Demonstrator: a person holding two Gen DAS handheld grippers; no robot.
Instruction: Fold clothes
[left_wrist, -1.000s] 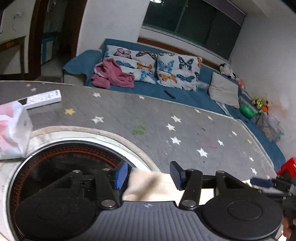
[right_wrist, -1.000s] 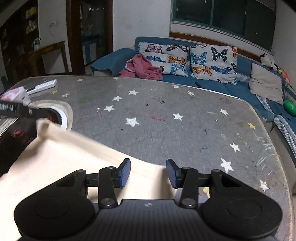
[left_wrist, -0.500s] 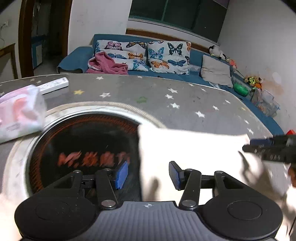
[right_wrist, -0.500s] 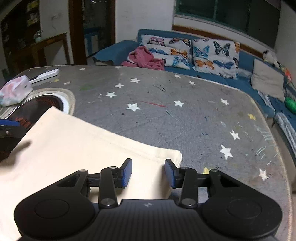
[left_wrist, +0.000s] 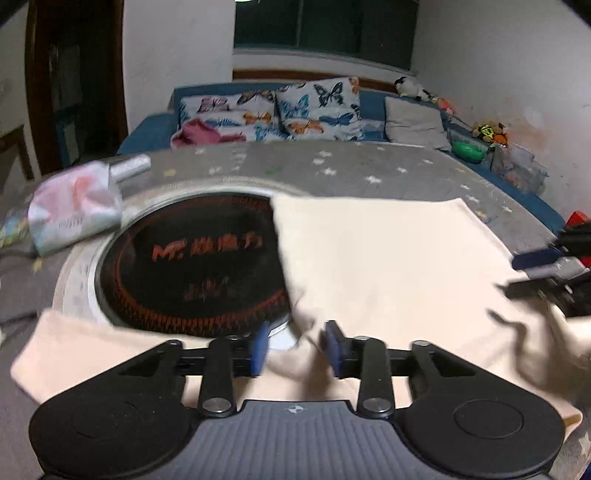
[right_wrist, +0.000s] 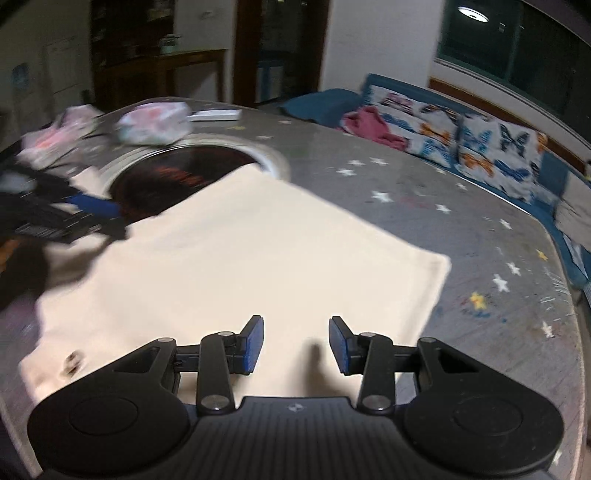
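Note:
A cream garment (left_wrist: 388, 258) lies spread on the grey star-patterned table (left_wrist: 369, 173), with its left part over a round black hob (left_wrist: 199, 266). My left gripper (left_wrist: 295, 349) sits low at the garment's near left edge. Its jaws are closing around a raised fold of cloth, and a gap still shows beside the blue pads. In the right wrist view the garment (right_wrist: 258, 258) is a flat rectangle. My right gripper (right_wrist: 295, 343) hovers open over its near edge, with cloth below the pads. Each gripper shows in the other's view: right gripper (left_wrist: 543, 262), left gripper (right_wrist: 85, 210).
A soft tissue pack (left_wrist: 74, 210) and a white strip (right_wrist: 214, 115) lie past the hob (right_wrist: 177, 177). More soft items (right_wrist: 55, 136) sit at the far left. Behind the table stands a blue sofa with butterfly cushions (left_wrist: 317, 107) and a pink garment (left_wrist: 203, 133). The table's edge curves at the right (right_wrist: 565, 295).
The lifted cloth has come down and now lies flat on the table. Both grippers have swept sideways and rolled. The left jaws have narrowed around the fold; the right jaws look unchanged.

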